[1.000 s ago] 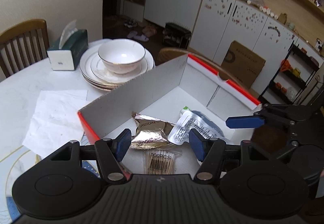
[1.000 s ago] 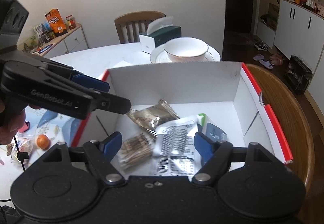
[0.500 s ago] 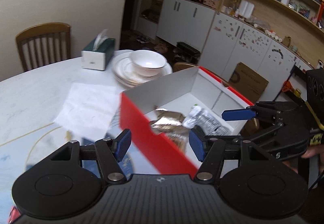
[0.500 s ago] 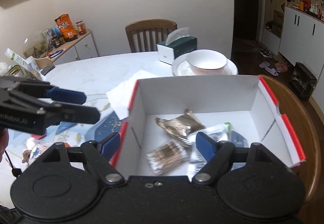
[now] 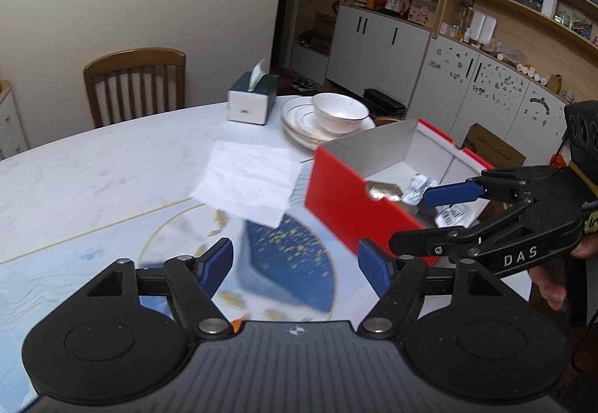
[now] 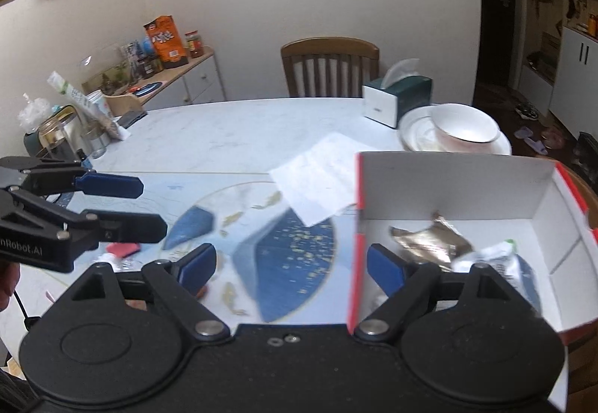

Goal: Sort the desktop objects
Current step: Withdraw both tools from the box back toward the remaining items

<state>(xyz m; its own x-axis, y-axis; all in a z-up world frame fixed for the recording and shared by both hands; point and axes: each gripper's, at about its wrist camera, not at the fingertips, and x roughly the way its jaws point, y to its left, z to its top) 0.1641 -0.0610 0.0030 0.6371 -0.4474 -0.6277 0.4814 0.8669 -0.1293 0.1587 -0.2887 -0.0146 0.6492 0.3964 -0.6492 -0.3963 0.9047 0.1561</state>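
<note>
Two grippers hang above the round marble table (image 5: pixel 93 170), both with nothing between their blue pads. Your left gripper (image 5: pixel 295 261) has just been opening; its jaws stand apart over the blue-and-gold pattern inlaid in the tabletop. Your right gripper (image 6: pixel 289 263) has also just been widening, its jaws well spread, one pad over the table pattern and the other in front of the near corner of the red-and-white cardboard box (image 6: pixel 448 185).

The box sits at the table's edge, beside a stack of white plates (image 5: pixel 299 129) with a white bowl (image 5: pixel 340 108) on top. Inside the box lie a gold foil packet (image 6: pixel 429 241) and, just beside it, a white printed pouch (image 6: pixel 501 259). From the left wrist view the same foil packet (image 5: pixel 383 190) shows over the red wall (image 5: pixel 347 203), with your right gripper (image 5: pixel 448 215) reaching across in front of it.

A white sheet of paper (image 5: pixel 250 181) lies flat on the table next to the box. A green tissue box (image 5: pixel 252 99) stands behind the plates, and a wooden chair (image 5: pixel 136 84) is at the far side. Near your left gripper (image 6: pixel 112 207) in the right wrist view, a small red item (image 6: pixel 121 248) rests on the table; what it is cannot be made out.
</note>
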